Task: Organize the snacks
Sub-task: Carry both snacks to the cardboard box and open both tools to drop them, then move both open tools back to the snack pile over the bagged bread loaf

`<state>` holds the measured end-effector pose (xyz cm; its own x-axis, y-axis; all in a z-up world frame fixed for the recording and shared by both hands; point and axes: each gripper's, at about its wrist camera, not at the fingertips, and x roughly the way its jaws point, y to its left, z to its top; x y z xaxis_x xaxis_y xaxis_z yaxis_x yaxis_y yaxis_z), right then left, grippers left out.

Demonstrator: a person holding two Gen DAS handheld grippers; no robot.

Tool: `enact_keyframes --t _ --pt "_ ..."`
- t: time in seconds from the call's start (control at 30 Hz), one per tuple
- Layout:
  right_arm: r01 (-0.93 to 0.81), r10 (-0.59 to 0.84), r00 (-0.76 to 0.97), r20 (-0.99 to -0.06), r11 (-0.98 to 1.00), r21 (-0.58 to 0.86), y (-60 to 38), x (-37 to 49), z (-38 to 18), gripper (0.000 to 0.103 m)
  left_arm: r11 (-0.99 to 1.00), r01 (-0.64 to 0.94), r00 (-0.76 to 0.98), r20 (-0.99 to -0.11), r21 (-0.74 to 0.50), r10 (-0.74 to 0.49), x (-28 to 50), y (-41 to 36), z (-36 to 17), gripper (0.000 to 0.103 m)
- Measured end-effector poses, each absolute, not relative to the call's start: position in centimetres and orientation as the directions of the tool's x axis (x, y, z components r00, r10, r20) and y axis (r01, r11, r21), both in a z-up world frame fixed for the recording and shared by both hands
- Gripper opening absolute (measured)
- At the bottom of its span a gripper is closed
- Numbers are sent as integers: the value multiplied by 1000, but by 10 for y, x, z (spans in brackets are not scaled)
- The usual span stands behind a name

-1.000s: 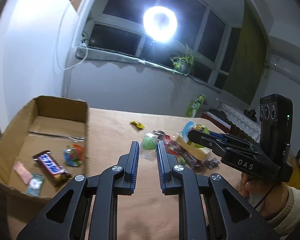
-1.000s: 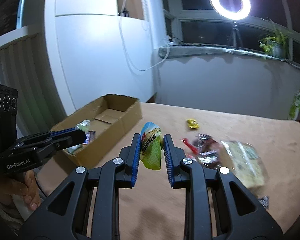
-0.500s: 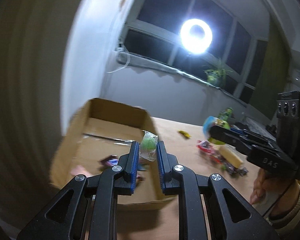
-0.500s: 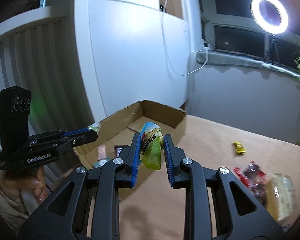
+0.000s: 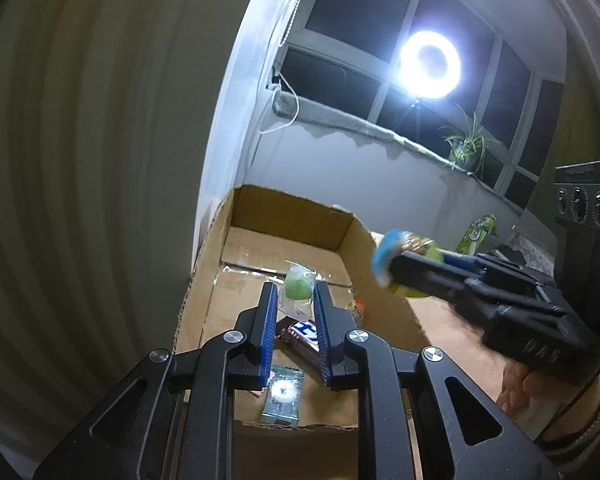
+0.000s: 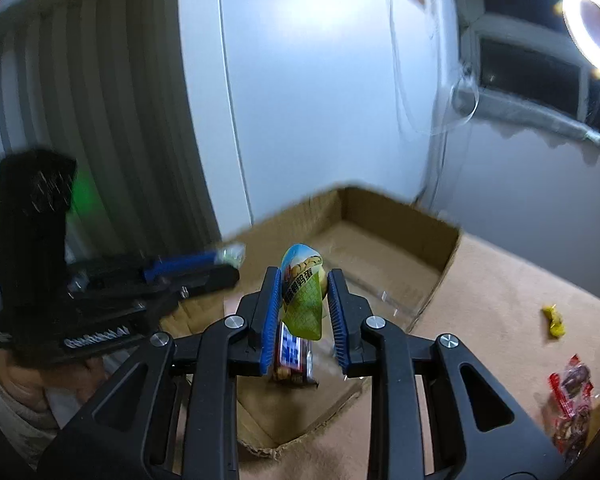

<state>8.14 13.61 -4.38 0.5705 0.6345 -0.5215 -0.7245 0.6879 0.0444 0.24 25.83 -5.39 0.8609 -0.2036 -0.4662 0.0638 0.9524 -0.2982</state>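
The green candy in clear wrap sat between the blue pads of my left gripper, whose jaws were easing apart above the cardboard box. My right gripper carried a green-and-blue snack packet the same way, its jaws parting too, the packet touching only the left pad. Both hung over the box, where a chocolate bar and a small teal packet lay. Loose snacks lay beside it on the table.

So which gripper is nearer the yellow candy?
Right gripper. Both hang over the box, jaws opening around a snack each; the left gripper sits beyond it, away from the yellow candy.
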Motion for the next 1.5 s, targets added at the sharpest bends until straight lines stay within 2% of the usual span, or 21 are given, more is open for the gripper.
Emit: enact_keyframes --t 0.03,0.07,0.1,0.13,0.17,0.77,1.4,1.5 --pt "-719 625 572 -531 694 42 136 80 -49 34 954 52 860 -472 -295 -192 1 260 -56 23" --pt "-711 619 583 -526 702 37 134 79 -51 41 957 30 860 -480 -289 -172 -1 260 -57 36" --pt "-705 613 594 -520 709 31 132 76 -53 56 958 18 861 -483 -285 -160 -2 260 -57 55" --pt "-698 608 605 -514 715 26 128 73 -54 60 960 8 865 -480 -279 -147 -5 260 -57 63" --pt "-693 604 612 -511 721 23 125 69 -56 60 963 -1 871 -474 -270 -132 -10 259 -56 69" --pt "-658 588 658 -470 753 20 79 28 -51 62 972 -29 882 -463 -235 -86 -34 241 -37 69" --pt "-568 556 726 -406 816 102 -19 14 -50 64 989 78 874 -468 -126 -128 -25 152 -13 73" --pt "-547 544 737 -401 829 119 -37 14 -53 69 989 101 868 -476 -108 -141 -21 135 -12 73"
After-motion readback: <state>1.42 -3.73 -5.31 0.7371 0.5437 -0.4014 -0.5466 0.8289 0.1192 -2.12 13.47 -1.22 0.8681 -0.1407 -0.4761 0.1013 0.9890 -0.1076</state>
